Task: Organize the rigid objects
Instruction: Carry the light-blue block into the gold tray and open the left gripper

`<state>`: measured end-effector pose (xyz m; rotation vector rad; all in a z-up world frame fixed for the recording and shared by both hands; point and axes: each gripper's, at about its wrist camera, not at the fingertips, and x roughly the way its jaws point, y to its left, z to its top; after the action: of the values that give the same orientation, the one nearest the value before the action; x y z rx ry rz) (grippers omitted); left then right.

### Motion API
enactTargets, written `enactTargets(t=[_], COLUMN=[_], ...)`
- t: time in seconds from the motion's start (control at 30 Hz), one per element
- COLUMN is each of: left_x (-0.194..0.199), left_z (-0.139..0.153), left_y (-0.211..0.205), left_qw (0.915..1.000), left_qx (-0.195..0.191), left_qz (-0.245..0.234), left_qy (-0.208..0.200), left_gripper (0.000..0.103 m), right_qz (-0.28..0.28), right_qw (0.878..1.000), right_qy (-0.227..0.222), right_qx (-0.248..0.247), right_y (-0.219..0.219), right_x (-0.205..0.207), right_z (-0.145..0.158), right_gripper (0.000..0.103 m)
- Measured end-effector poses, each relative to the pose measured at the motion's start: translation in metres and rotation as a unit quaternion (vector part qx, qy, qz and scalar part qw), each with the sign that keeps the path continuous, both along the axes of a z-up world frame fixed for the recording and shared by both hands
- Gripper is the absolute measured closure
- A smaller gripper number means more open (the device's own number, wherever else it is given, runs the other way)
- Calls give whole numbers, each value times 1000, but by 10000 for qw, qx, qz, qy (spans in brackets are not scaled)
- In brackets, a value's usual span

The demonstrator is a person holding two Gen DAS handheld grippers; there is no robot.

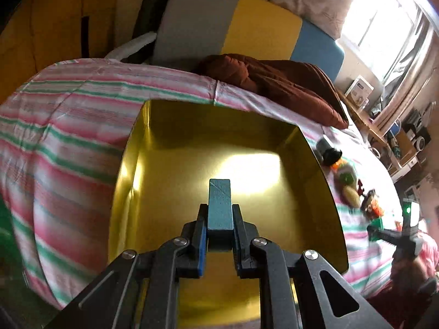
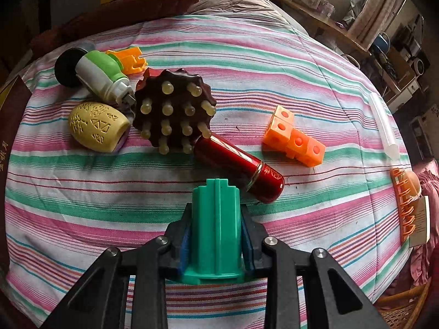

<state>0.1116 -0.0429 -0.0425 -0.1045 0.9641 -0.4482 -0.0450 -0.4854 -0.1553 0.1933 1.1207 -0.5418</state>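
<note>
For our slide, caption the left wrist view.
Left tool holds a blue block over the gold box.

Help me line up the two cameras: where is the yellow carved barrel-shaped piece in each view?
Left wrist view: blurred, right of the gold box, mid-right.
Right wrist view: left of centre, beside the studded brown massager.
Shared landmark: the striped bedspread.

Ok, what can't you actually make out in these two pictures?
- Left wrist view: the toys right of the gold box are motion-blurred; which is which is unclear.
- Left wrist view: the box's near wall is hidden behind the left tool holding the blue block.
- Right wrist view: the orange comb is squeezed at the lens edge.
- Right wrist view: the green piece in the right tool hides the bedspread beneath it.
</note>
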Motion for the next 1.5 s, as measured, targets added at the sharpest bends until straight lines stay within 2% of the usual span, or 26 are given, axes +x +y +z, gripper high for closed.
enactTargets(t=[0.13, 0.33, 0.47, 0.73, 0.93, 1.03, 1.2, 1.37, 1.5], left_x=[35, 88, 110, 141, 148, 145, 120, 61, 7], left_z=[3, -17, -27, -45, -56, -51, -20, 13, 18], left_y=[-2, -14, -20, -32, -35, -34, -27, -5, 3], left_qw=[9999, 9987, 9974, 9914, 9889, 9882, 9884, 9890, 9882], left_qx=[158, 439, 678, 1275, 1439, 1488, 1406, 1090, 1082], left_qz=[32, 43, 159, 289, 361, 343, 243, 262, 145], left_qy=[-45, 274, 200, 48, 49, -66, -522, -970, -1075], left_gripper=[88, 88, 88, 88, 86, 76, 73, 72, 72], right_qz=[18, 32, 40, 40, 35, 41, 44, 69, 94], right_qw=[10000, 10000, 10000, 10000, 10000, 10000, 10000, 10000, 9999], right_qy=[3, -2, -8, -8, -15, -14, -14, 4, 33], right_qx=[-6, 15, 29, 27, 27, 25, 17, -39, -134], right_y=[0, 0, -1, -1, -2, -2, -3, -1, 5], right_x=[0, 0, 0, 0, 1, 0, 0, 1, 3], right_z=[-1, -1, -1, -1, 0, 0, 0, 0, 0], right_gripper=[73, 73, 73, 73, 73, 73, 73, 73, 73])
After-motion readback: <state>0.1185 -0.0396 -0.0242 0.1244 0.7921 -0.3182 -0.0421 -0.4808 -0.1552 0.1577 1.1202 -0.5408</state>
